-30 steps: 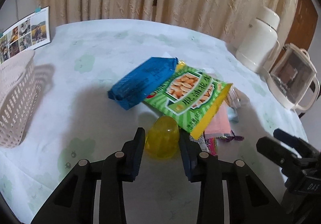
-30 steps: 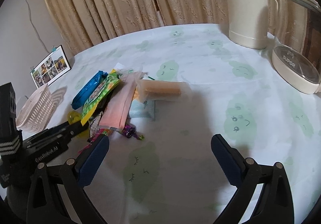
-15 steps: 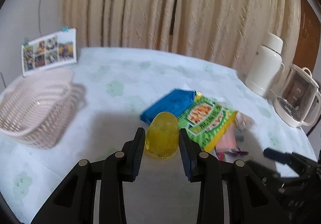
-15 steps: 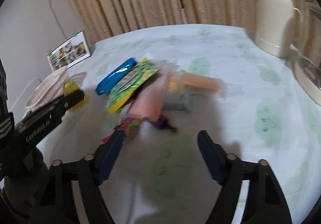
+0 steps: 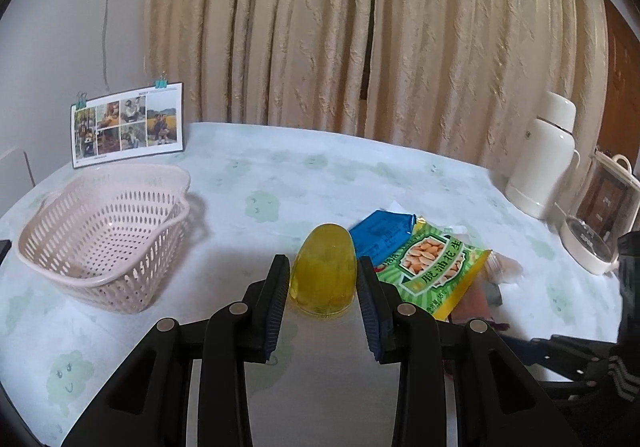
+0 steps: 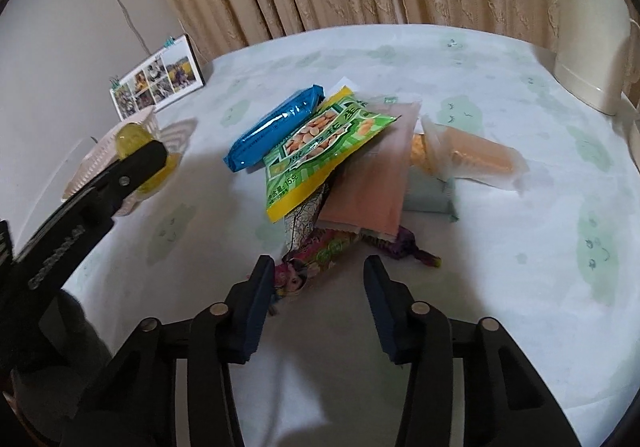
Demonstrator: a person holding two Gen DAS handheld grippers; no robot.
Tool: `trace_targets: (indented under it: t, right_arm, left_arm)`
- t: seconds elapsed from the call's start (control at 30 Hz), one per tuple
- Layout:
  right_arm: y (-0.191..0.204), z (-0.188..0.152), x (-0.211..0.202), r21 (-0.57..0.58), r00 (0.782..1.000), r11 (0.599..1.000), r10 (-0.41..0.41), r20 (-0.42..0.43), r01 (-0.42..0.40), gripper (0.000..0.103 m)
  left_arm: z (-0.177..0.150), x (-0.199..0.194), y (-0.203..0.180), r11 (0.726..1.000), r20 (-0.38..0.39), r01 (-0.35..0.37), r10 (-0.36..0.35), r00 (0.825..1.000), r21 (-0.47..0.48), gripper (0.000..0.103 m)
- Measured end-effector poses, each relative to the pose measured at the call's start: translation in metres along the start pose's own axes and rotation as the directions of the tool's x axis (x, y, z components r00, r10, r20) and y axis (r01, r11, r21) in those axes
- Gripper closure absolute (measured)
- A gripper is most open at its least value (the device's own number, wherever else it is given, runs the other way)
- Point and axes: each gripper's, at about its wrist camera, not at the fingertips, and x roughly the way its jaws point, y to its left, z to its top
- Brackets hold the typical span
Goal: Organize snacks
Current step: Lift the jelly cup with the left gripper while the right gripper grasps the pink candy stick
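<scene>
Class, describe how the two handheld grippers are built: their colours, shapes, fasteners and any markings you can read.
Both grippers, left gripper and right gripper, are matte black plastic, with angular linkage arms with cut-out openings, joined by round silver pivot pins. The fingers carry ribbed dark blue pads. Seen from the right wrist view, the left gripper's side bears raised lettering, too blurred to read surely. No cables or sleeves show.

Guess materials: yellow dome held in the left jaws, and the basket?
Yellow dome: likely clear glossy plastic, perhaps a jelly cup; light passes through it. Basket: looks like matte pale pink moulded plastic, with walls pierced by regular slots.
</scene>
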Motion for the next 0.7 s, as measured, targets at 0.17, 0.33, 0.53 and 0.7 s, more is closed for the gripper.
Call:
trace_targets:
  t: [0.17, 0.33, 0.53, 0.7]
  right_arm:
    - [0.011, 0.006, 0.008, -0.029, 0.999, 0.999, -0.032, -0.009, 0.032, 0.061]
    - [0.018, 0.001, 0.009, -0.086, 0.996, 0.993, -0.086, 0.001, 0.086, 0.068]
    - [0.000, -0.006, -0.004, -0.033, 0.998, 0.997, -0.068, 0.009, 0.068, 0.070]
    - [-0.011, -0.012, -0.015, 0.008, 0.999, 0.999, -0.038, 0.023, 0.038, 0.070]
  left_arm:
    - [0.000, 0.000, 0.006, 1.000, -0.003, 0.003, -0.004, 1.000, -0.021, 0.068]
    - [0.000, -0.002, 0.011, 0.999, 0.005, 0.009, -0.008, 1.000, -0.038, 0.068]
    - [0.001, -0.004, 0.015, 0.998, 0.006, 0.016, -0.015, 1.000, -0.057, 0.068]
    - [0.001, -0.005, 0.015, 0.998, 0.011, 0.021, -0.020, 1.000, -0.063, 0.068]
